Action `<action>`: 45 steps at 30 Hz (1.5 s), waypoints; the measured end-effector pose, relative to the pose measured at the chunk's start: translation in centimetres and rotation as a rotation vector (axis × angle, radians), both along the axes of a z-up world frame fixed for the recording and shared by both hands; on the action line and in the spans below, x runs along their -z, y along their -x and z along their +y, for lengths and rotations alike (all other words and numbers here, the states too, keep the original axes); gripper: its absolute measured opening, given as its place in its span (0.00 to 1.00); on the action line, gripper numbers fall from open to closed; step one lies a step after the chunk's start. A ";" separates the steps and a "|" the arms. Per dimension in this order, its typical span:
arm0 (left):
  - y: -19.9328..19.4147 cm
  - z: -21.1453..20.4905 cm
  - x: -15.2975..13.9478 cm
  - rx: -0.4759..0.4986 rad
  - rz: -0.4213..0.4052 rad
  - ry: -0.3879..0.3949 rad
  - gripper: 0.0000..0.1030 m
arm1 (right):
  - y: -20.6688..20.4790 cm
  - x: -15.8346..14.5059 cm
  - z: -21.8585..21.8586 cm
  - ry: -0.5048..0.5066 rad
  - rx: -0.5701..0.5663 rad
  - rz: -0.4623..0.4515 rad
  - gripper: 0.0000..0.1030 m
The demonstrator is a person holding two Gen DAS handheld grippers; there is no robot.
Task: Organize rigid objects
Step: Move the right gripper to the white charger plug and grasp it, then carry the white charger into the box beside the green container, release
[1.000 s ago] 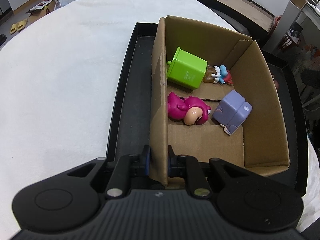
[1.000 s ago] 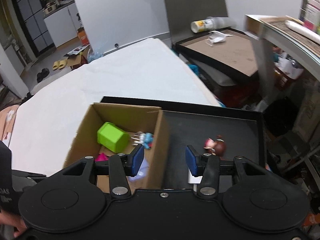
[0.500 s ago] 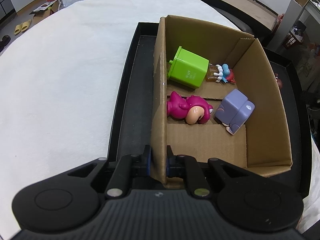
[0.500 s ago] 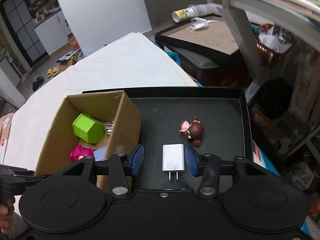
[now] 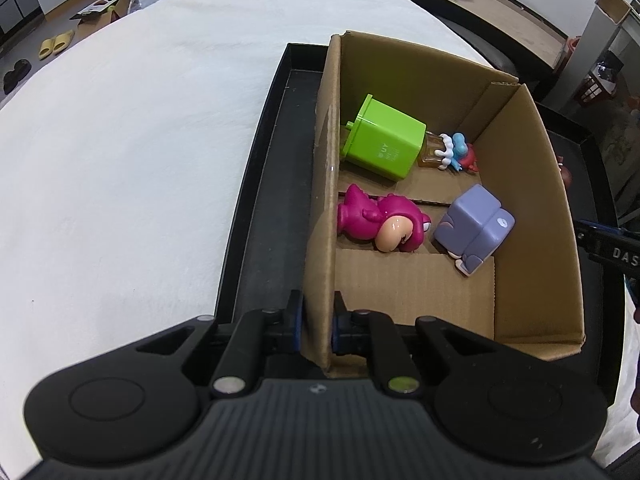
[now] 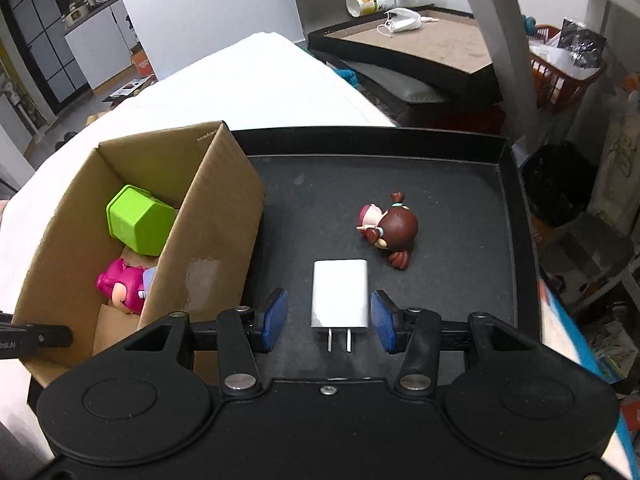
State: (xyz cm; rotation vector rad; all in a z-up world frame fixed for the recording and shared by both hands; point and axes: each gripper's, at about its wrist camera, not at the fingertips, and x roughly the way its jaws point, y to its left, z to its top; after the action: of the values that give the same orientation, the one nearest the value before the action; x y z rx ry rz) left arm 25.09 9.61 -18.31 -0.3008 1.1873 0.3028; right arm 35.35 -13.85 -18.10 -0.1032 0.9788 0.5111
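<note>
My left gripper [image 5: 317, 322] is shut on the near left wall of the cardboard box [image 5: 322, 208]. In the box lie a green block [image 5: 384, 138], a pink figure [image 5: 380, 222], a lilac figure [image 5: 474, 226] and a small blue-and-red figure [image 5: 456, 152]. My right gripper [image 6: 328, 326] is open, its pads on either side of a white charger plug [image 6: 340, 294] lying on the black tray [image 6: 440, 148]. A brown-haired doll [image 6: 390, 230] lies just beyond the charger. The box [image 6: 216, 232] stands to the left.
The tray sits on a white cloth-covered surface [image 5: 120, 160]. Beyond it stands a low table [image 6: 420, 44] with a tipped cup and a mask. Clutter and an orange basket [image 6: 560, 80] are at the right.
My right gripper has swung right from above the box and come down until its open pads flank the white charger. My left gripper stays clamped on the box wall.
</note>
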 end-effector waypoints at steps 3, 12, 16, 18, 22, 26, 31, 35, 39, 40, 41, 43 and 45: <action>-0.1 0.0 0.0 0.003 0.003 -0.004 0.12 | -0.3 0.5 0.4 0.023 -0.004 -0.003 0.45; -0.1 0.0 0.2 0.001 0.009 0.005 0.12 | -1.0 2.1 -0.1 0.036 -0.012 0.036 0.35; -0.1 0.0 0.3 -0.011 0.005 0.003 0.12 | -0.5 1.6 -0.7 0.028 0.003 0.062 0.35; -0.1 0.1 0.3 -0.007 0.004 0.002 0.12 | -0.2 1.2 -0.9 0.019 0.004 0.061 0.35; -0.1 0.0 0.3 -0.005 0.004 0.004 0.12 | 0.7 -0.3 -1.1 0.006 0.013 0.049 0.35; -0.2 0.1 0.3 -0.006 0.004 0.006 0.12 | 0.9 -2.0 -1.1 0.001 0.009 0.032 0.17; -0.1 0.3 0.2 -0.001 0.000 0.017 0.12 | 0.7 -3.5 -1.1 0.003 0.024 0.038 0.06; 0.0 0.5 0.1 -0.002 -0.005 0.025 0.12 | 0.9 -3.3 -0.9 0.023 0.037 0.091 0.08; 0.0 0.5 0.1 0.001 -0.010 0.033 0.13 | 2.3 -2.8 -0.2 0.057 0.030 0.124 0.34; 0.0 0.5 0.1 0.002 -0.011 0.036 0.13 | 2.7 -2.8 0.0 0.064 0.023 0.127 0.39; 0.0 0.6 0.1 0.003 -0.013 0.039 0.13 | 2.9 -2.6 0.3 0.074 0.016 0.132 0.42; 0.0 0.6 0.1 0.003 -0.012 0.044 0.13 | 3.3 -2.3 0.8 0.101 0.004 0.141 0.43; 0.0 0.6 0.1 0.004 -0.015 0.050 0.14 | 3.4 -1.7 1.1 0.125 -0.001 0.155 0.43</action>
State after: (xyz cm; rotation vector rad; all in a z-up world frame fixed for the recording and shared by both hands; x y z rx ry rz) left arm 25.08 10.23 -18.43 -0.3435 1.1822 0.2672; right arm 31.92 -12.73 -16.39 -0.1780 1.1619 0.4634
